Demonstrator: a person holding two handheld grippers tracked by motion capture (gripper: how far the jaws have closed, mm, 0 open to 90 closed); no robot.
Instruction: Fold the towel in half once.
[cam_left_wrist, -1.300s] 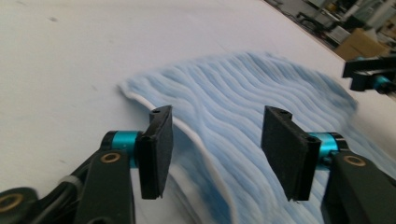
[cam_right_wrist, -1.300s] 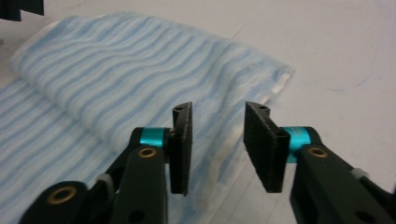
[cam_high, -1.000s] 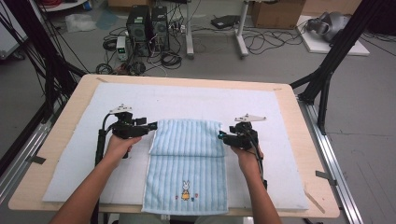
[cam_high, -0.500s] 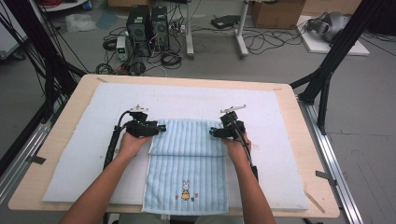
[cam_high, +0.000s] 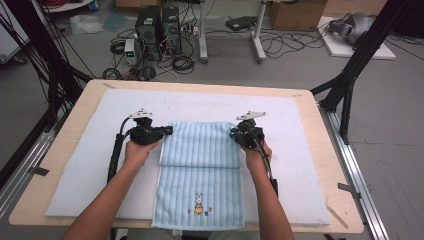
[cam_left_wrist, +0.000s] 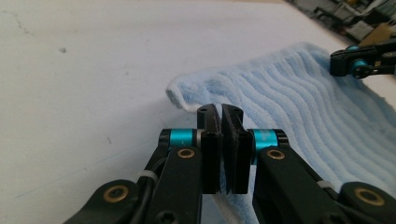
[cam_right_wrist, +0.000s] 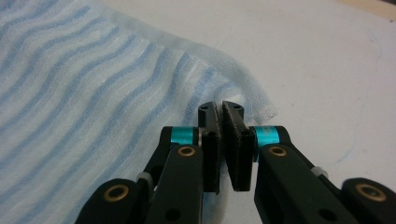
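Both sets of jaws have just snapped closed, and that is the change worth watching. A second ago the two grippers sat lower down the sides of the pale blue striped terry towel (cam_high: 200, 172), jaws apart; now they are at the far end of it, each pinching a corner. The left gripper (cam_high: 167, 131) has clamped the far left corner, and in the left gripper view its black pads meet with the towel's white-hemmed edge running in between them. The right gripper (cam_high: 234, 134) has done the same on the far right corner; in the right gripper view the cloth bunches up around its closed tips.

The towel lies in the middle of the white padded mat (cam_high: 75, 165) that covers the wooden table (cam_high: 30, 200), its near end with the small embroidered rabbit (cam_high: 199, 202) hanging just over the mat's near edge. The far part is already doubled over, with a crease running across the towel between the person's two hands.

To my eye this is a fold in progress: with both far corners now held, the person looks ready to lift them together and carry that end toward the near edge. The grips look shallow, right at the hems, so a corner could slip free if raised quickly.
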